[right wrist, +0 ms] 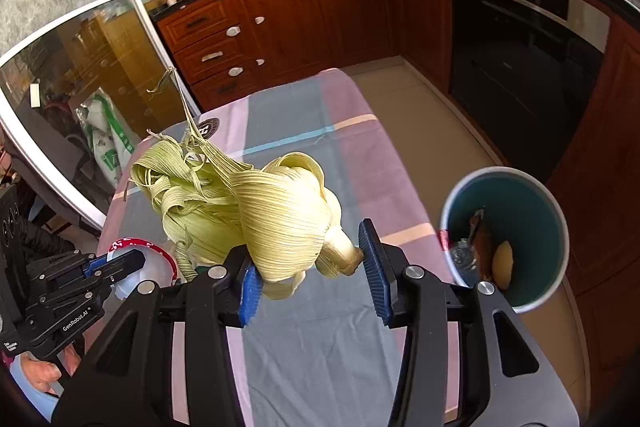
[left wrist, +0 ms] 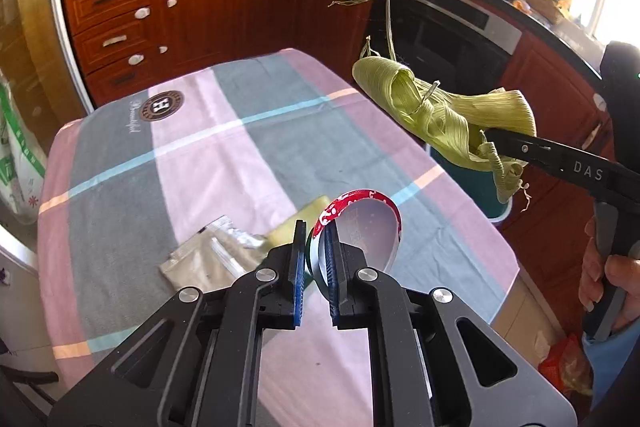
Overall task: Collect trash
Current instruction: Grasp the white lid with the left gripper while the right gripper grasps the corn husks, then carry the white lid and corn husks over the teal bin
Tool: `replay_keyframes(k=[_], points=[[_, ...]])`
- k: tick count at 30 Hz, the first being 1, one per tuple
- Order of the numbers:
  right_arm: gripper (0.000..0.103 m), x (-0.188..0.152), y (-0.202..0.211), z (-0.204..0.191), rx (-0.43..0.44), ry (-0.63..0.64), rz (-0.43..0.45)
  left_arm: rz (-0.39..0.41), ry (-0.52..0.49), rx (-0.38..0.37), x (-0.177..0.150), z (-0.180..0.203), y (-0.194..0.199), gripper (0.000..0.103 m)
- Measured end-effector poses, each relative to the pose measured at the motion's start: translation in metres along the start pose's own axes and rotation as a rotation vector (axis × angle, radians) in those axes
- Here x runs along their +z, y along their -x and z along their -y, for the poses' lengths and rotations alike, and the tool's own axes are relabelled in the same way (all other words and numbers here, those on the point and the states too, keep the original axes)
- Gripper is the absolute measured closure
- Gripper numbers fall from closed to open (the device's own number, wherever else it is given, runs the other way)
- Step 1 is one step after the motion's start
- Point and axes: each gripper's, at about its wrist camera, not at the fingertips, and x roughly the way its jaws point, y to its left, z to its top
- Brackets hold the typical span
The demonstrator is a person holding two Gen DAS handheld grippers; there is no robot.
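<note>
Two loads are up off the table at once, so watch both. Your right gripper (right wrist: 312,267) has the bundle of pale green corn husks (right wrist: 256,211) between its blue pads; the jaws stand fairly wide, w/ the left pad pressed into the leaves and the stub end of the bundle against the right pad. Grip looks shallow: most of the husk mass sits ahead of and above the fingers, w/ loose strips trailing off to the front-left.

The white-rimmed teal waste bin (right wrist: 532,227) is just to the right of that gripper and lower, beside the edge of the table w/ the pink, grey and blue striped cloth (right wrist: 340,347); it already has some scraps inside.

Your left gripper (left wrist: 316,251) is nearly closed on the rim of the round red-edged paper cup (left wrist: 360,227), which juts ahead and to the right of the fingers, lifted clear of the cloth. Ahead-left of it, lying on the cloth, are a flat silver foil wrapper (left wrist: 208,255) and a pale yellow-green block (left wrist: 296,223), partly hidden by the fingers.

Risks, as I judge them:
- Husks slip or shed strips onto the floor during the swing to the bin, since the hold is near the stub only.
- Trailing strips catch the bin rim and hang outside.
- Cup rim buckles and pops out if you squeeze harder, as thin paper is pinched edge-on.
- Grippers clash, as they're close together.
</note>
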Motion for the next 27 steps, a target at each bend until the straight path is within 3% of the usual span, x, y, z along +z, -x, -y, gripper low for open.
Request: replay_keyframes(k=[11, 27], points=[[0.06, -0.017, 0.027, 0.105, -0.075, -0.16, 0.038, -0.05, -0.129, -0.083, 0.031, 0.097, -0.046, 0.093], [0.06, -0.049, 0.014, 0.222, -0.202, -0.349, -0.002, -0.19, -0.272, -0.121, 0.059, 0.2, -0.147, 0.093]])
